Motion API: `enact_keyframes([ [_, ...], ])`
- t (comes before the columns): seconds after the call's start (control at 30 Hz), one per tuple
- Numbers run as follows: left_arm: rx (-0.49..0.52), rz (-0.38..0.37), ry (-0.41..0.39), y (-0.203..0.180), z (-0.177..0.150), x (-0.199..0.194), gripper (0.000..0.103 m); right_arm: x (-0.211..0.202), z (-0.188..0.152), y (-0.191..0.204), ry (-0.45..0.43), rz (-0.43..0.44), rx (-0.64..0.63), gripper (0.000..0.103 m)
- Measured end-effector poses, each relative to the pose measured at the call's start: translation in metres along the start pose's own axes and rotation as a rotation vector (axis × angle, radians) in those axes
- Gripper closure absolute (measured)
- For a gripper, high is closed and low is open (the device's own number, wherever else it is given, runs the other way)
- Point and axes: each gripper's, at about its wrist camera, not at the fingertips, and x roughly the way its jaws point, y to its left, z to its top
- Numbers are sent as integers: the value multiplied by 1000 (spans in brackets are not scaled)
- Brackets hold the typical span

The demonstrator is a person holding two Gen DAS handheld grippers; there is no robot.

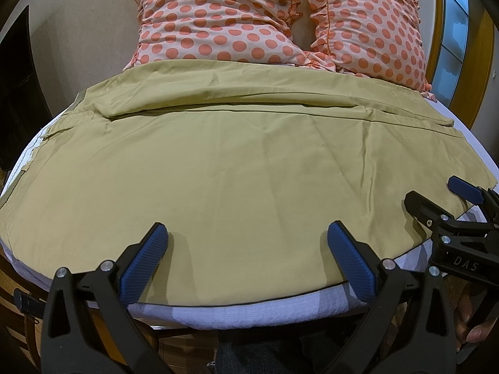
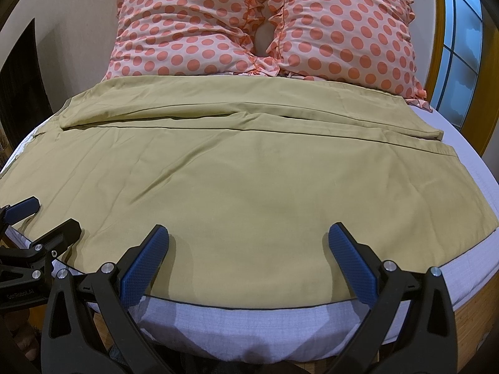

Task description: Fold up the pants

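Observation:
Khaki pants [image 1: 224, 162] lie spread flat across a bed, one leg behind the other, and also show in the right wrist view [image 2: 249, 180]. My left gripper [image 1: 246, 233] is open, its blue pads just above the near edge of the near leg. My right gripper [image 2: 249, 233] is open too, hovering over the same near edge further right. The right gripper shows at the right edge of the left wrist view [image 1: 443, 199]. The left gripper shows at the left edge of the right wrist view [image 2: 46, 215]. Neither holds any cloth.
The bed has a pale lilac sheet [image 2: 249, 330]. Two pink pillows with orange dots [image 1: 234, 18] [image 2: 343, 21] lean at the far side, touching the far pant leg. A wooden-framed window [image 2: 461, 37] is at the right. A dark opening [image 1: 15, 87] is at the left.

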Motion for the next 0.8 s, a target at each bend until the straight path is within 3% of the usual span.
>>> enact_keyframes([
  [0.8,1,0,-4,0,0,0,2,-1,-1,-1,-19,0,2,1],
])
